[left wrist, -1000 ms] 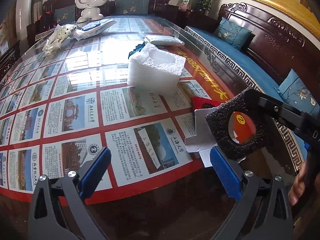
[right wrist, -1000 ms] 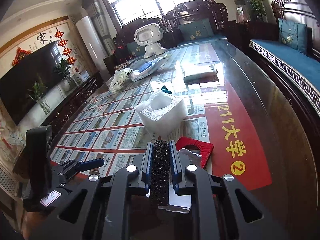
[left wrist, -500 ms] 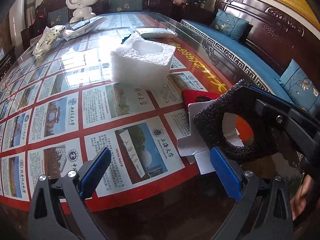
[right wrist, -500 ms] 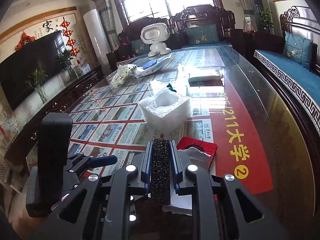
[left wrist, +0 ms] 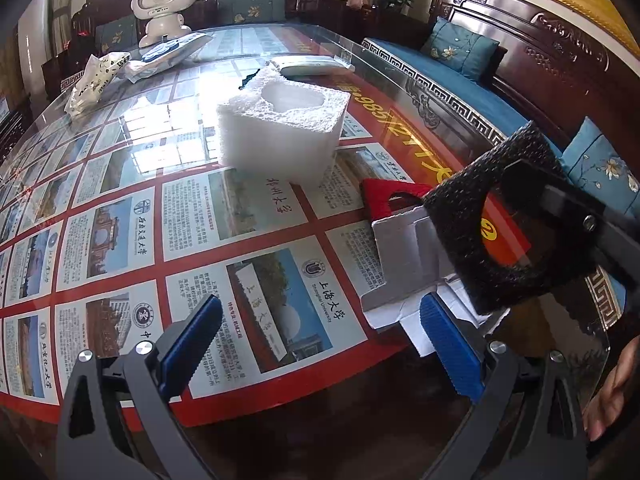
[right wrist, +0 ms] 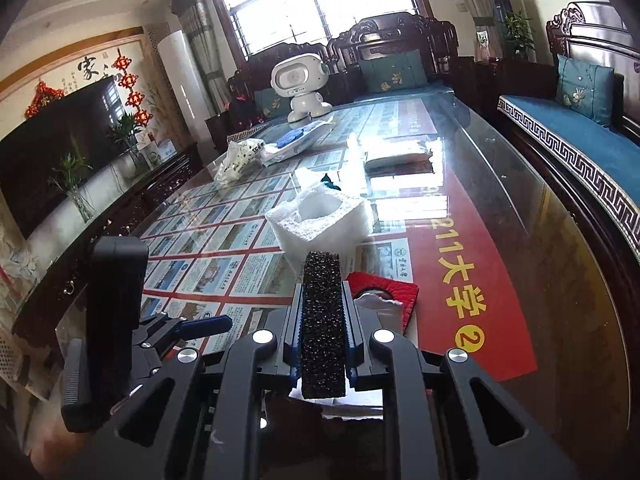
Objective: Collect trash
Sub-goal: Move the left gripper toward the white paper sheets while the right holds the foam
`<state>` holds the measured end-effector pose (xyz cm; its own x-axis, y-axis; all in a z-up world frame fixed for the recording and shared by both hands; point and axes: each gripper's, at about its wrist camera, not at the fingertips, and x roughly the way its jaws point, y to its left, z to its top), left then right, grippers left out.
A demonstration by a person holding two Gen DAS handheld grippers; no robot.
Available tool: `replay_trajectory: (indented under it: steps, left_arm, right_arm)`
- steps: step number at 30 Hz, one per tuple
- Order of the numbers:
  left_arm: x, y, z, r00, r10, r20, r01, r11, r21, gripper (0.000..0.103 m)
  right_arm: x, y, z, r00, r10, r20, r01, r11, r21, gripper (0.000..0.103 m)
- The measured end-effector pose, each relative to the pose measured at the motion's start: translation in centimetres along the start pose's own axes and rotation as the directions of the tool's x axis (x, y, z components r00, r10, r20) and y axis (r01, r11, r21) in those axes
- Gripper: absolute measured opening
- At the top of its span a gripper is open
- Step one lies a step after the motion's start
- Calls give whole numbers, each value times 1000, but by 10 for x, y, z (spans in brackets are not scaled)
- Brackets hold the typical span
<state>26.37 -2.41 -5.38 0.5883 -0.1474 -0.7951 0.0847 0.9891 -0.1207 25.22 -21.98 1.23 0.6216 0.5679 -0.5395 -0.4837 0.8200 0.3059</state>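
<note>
My right gripper (right wrist: 322, 320) is shut on a black foam piece (right wrist: 322, 320) with a round hole, held on edge above the glass table; from the left wrist it shows at the right as black foam (left wrist: 460, 216). My left gripper (left wrist: 316, 344) stands open low over the table, with nothing between its blue pads (left wrist: 448, 344). Under the foam lies flattened white cardboard (left wrist: 400, 256) and a red cut-out piece (left wrist: 384, 200). A white foam block (left wrist: 280, 128) with a hollow top sits further back, also the white foam block (right wrist: 320, 216) in the right wrist view.
The glass table (left wrist: 120, 216) covers printed sheets and a red banner. Far back stand a white toy robot (left wrist: 164, 8), plastic packets (left wrist: 100, 76) and a flat white packet (left wrist: 312, 67). A blue-cushioned wooden bench (left wrist: 460, 72) runs along the right. A hand (left wrist: 616, 392) shows at the right edge.
The left wrist view has closed in slightly on the white foam block and the cardboard. The black foam stays clamped in the right gripper, shifted a little in the left view.
</note>
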Motion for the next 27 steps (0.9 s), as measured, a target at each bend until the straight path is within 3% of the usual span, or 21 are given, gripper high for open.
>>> replay_trajectory:
  steps: [8,15,20,24,27]
  left_arm:
    - [-7,15,22,998,45,48,-43,998,-40,99]
    - [22,25,36,999,-12,-47,10,999,-45,99]
    - [28,21,42,997,20,-71,-20,1000,-5,99]
    - [31,23,45,988,142,-61,-138,989,53,99]
    - [33,25,42,990,119,-73,-114,991,67,99]
  right_arm:
    - [-10,-19,2,1000,-3,12,3,999,36,16]
    - [-5,-25,-4,1000,20,-6,-19,998,52,17]
    - [-1,-31,-4,999,42,-9,-42,997,69,16]
    - [0,-31,-6,998,57,-24,-56,997,61,16]
    - [1,-29,-8,997,65,-31,-63,996,55,16]
